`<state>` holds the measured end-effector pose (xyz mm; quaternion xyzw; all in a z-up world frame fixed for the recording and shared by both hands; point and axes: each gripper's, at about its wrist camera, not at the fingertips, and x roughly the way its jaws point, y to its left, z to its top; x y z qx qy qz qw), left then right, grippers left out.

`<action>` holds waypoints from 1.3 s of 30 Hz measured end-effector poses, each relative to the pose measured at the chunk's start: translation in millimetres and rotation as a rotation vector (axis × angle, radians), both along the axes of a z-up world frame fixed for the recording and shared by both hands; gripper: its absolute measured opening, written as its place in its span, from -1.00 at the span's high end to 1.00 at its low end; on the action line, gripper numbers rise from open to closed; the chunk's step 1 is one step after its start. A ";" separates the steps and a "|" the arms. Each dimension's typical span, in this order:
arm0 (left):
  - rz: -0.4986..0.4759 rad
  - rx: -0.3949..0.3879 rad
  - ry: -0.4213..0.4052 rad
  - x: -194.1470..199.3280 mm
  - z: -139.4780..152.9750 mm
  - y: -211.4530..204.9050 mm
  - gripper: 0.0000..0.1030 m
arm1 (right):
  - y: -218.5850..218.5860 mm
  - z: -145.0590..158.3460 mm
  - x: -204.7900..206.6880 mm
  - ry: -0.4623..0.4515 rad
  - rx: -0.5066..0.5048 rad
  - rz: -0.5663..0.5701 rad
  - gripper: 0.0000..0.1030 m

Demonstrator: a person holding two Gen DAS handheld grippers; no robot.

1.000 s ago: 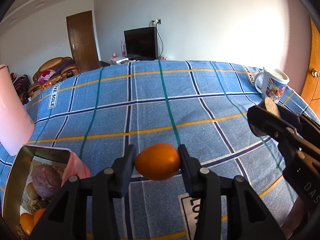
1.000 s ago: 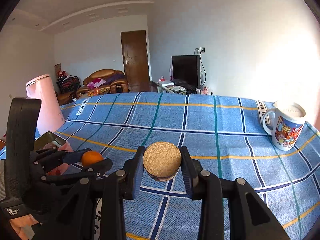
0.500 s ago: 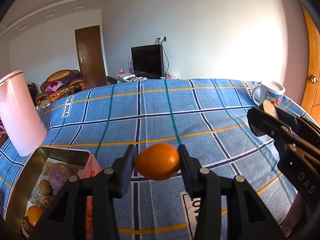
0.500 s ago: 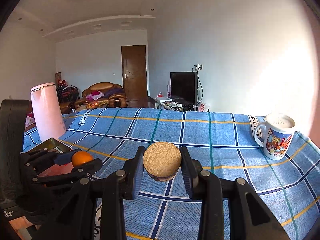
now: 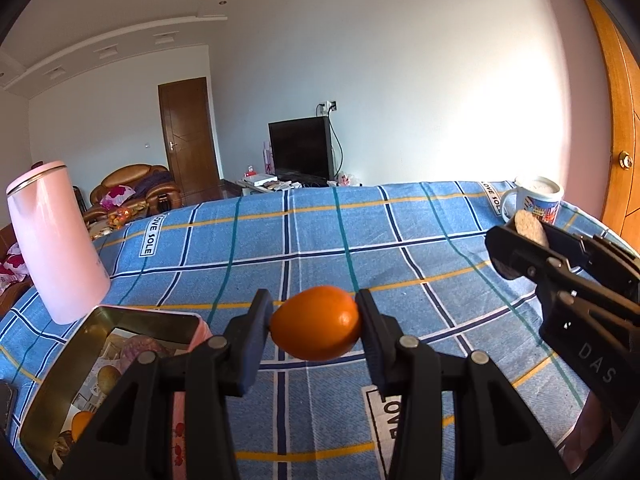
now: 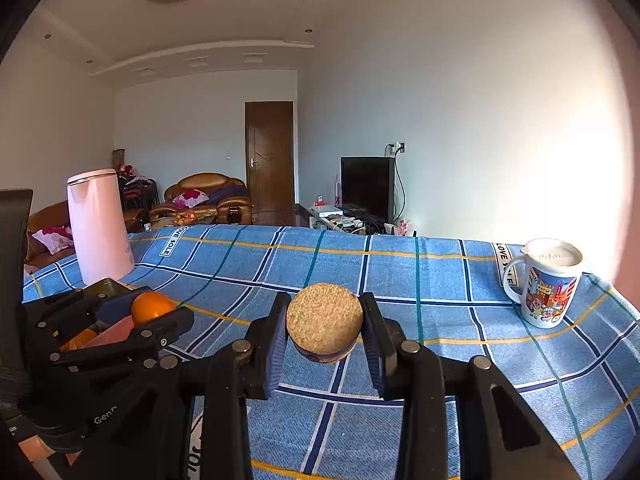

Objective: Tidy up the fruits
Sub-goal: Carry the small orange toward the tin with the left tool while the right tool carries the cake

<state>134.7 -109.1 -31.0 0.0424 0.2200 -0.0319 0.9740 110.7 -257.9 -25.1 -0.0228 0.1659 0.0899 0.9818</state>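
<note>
Tin box (image 5: 60, 360) already holds several fruits. Right of it, left gripper (image 5: 316, 326) pinches an orange (image 5: 316, 322); right gripper (image 6: 324, 330) pinches a round sandy-topped piece (image 6: 324, 322). Both remain unplaced.

Bare cloth (image 6: 420, 280) between kettle (image 6: 100, 228), mug (image 6: 548, 284)

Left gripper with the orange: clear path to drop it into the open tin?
Probably yes. The left gripper is shut on the orange, the tin sits open just below and to its left, and nothing stands between them. The pink kettle stands behind the tin.
</note>
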 end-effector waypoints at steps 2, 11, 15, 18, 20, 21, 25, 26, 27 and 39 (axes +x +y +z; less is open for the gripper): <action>0.000 0.002 -0.013 -3.0 0.8 -0.4 0.13 | 0.2 0.4 -2.3 -0.006 -0.001 0.001 0.30; 0.008 0.004 -0.075 -17.4 4.9 0.5 0.13 | 0.9 2.2 -16.6 -0.031 -0.001 0.010 0.30; 0.007 0.008 -0.088 -21.4 5.9 0.9 0.13 | 0.0 3.0 -20.5 -0.041 0.003 0.009 0.30; 0.005 0.001 -0.090 -24.2 5.9 2.7 0.13 | -0.1 3.2 -24.8 -0.048 0.006 0.008 0.30; 0.003 -0.004 -0.089 -25.8 5.9 5.5 0.13 | 1.8 4.2 -29.4 -0.060 0.000 0.005 0.30; -0.001 -0.007 -0.087 -26.8 5.8 6.5 0.13 | 2.7 4.7 -31.5 -0.068 -0.004 0.004 0.30; -0.013 -0.019 -0.088 -32.3 6.1 9.6 0.13 | 4.9 5.9 -38.4 -0.086 -0.011 0.002 0.30; -0.019 -0.023 -0.089 -33.9 6.4 10.5 0.14 | 5.7 6.0 -39.9 -0.087 -0.010 0.003 0.30; -0.024 -0.026 -0.088 -35.7 6.5 11.9 0.14 | 6.3 5.9 -41.4 -0.084 -0.006 0.004 0.30; -0.029 -0.063 -0.078 -57.2 8.2 42.5 0.13 | 38.0 11.3 -42.6 -0.036 0.040 0.088 0.29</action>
